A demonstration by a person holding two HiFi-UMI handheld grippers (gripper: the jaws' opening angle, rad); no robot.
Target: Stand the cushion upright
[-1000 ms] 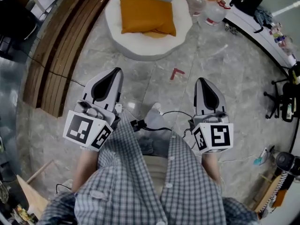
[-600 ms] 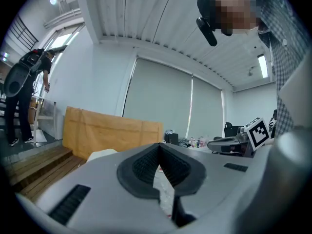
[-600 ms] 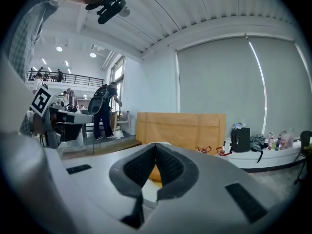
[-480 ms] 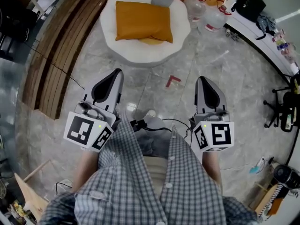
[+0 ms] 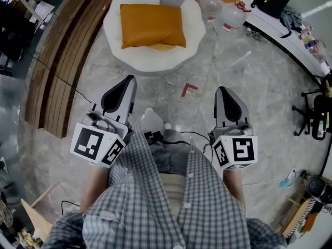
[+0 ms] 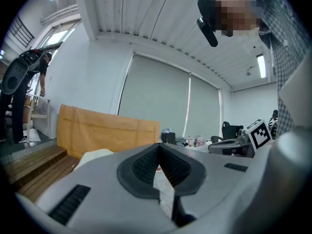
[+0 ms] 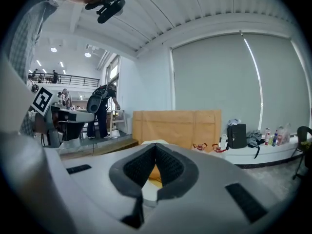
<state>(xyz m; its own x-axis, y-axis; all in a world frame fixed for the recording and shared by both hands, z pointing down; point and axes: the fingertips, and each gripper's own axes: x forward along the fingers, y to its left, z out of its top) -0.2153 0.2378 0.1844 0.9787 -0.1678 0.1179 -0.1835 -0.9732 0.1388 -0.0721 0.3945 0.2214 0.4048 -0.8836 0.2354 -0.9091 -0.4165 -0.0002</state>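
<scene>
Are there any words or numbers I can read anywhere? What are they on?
No words or numbers can be read.
Left marker cube, right marker cube: black-and-white square patterns, not letters.
Red floor mark: a corner shape, not a letter.
Water jugs: any print is too small to read.

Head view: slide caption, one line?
Left gripper and right gripper, both shut and empty, short of the orange cushion lying flat on the white pouf.
</scene>
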